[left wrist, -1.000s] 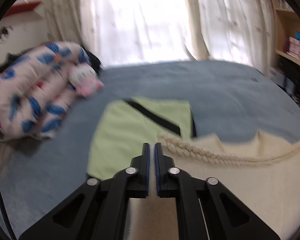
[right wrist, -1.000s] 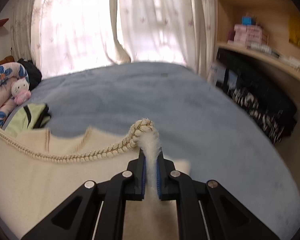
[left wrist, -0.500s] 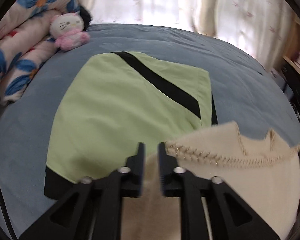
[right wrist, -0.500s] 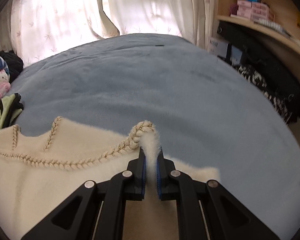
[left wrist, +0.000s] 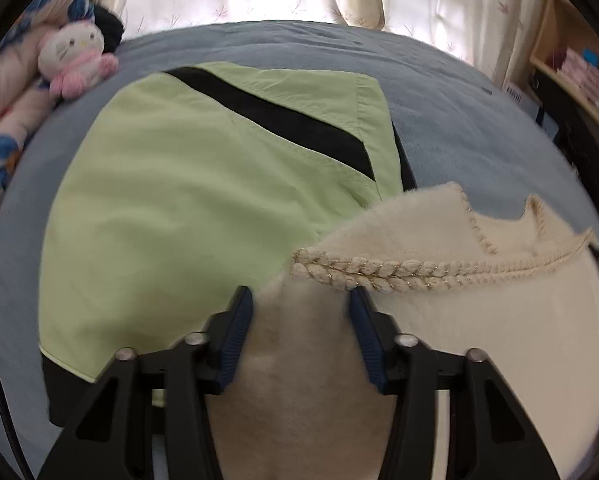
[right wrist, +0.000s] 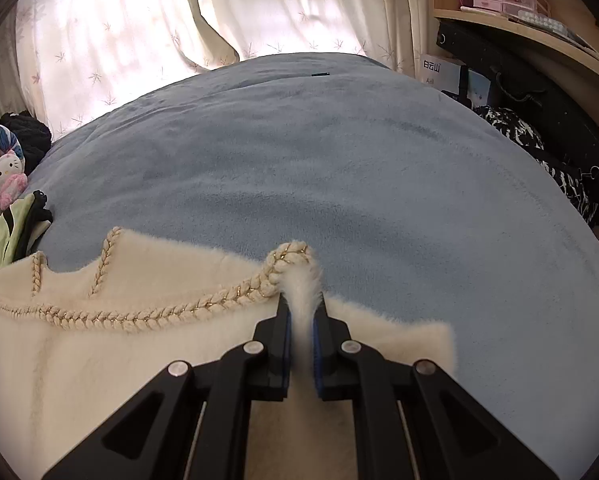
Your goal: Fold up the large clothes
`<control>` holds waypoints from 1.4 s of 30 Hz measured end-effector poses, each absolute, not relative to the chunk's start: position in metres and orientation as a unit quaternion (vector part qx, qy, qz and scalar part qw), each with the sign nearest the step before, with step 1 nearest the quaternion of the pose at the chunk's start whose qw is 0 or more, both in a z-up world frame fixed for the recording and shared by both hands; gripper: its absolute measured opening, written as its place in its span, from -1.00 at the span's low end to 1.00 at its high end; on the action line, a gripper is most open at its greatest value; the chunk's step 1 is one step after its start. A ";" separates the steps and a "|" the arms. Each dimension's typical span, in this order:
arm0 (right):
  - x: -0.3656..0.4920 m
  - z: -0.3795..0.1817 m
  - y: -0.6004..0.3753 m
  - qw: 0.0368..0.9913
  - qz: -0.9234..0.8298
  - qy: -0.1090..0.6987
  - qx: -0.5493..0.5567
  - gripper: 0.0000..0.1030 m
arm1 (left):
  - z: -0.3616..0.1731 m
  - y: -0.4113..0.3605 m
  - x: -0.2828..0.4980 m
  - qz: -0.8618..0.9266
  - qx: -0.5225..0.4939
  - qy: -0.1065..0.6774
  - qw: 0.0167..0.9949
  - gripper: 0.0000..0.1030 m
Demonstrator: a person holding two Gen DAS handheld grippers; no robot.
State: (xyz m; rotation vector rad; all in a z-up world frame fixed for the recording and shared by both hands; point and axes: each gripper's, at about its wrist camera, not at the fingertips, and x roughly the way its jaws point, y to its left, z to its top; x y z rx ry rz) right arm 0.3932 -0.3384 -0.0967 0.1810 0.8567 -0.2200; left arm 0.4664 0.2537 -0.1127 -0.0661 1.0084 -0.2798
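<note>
Right wrist view: your right claw point(right wrist: 301, 320) is clamped on the braided corner of the cream sweater point(right wrist: 139, 360), which is lying on the blue bed point(right wrist: 339, 160). Your left claw point(left wrist: 301, 320) is closing with cream fabric between its pads, nothing pinched yet. I'd say it's mid-fold, with more folds to come. The sweater's braided edge runs side to side, and it overlaps the green garment point(left wrist: 179, 180).

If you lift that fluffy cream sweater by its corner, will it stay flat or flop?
Probably flop: the sweater bunches into a soft tuft where the right gripper pinches it, and drapes over the green jacket. Its fuzzy surface likely grips well, so slipping seems unlikely.
</note>
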 end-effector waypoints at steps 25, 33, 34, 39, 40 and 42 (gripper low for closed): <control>0.430 -0.122 -0.356 0.875 -0.157 0.442 0.123 -0.48 | -0.131 0.228 0.472 0.069 0.072 0.385 0.917 -0.72; 0.369 -0.062 -0.340 0.894 -0.162 0.400 0.122 -0.34 | -0.075 0.246 0.418 0.076 -0.002 0.361 0.930 -0.28; 0.357 -0.052 -0.326 0.898 -0.151 0.396 0.118 -0.33 | -0.064 0.242 0.400 0.060 -0.013 0.353 0.933 -0.17; 0.314 -0.036 -0.215 0.899 -0.015 0.429 0.085 -0.20 | -0.055 0.184 0.317 -0.019 -0.050 0.365 0.929 0.18; 0.308 -0.037 -0.196 0.899 0.006 0.431 0.080 -0.20 | -0.059 0.169 0.303 -0.034 -0.048 0.373 0.926 0.18; 0.296 -0.043 -0.164 0.896 0.039 0.437 0.072 -0.20 | -0.073 0.144 0.281 -0.046 -0.041 0.383 0.922 0.18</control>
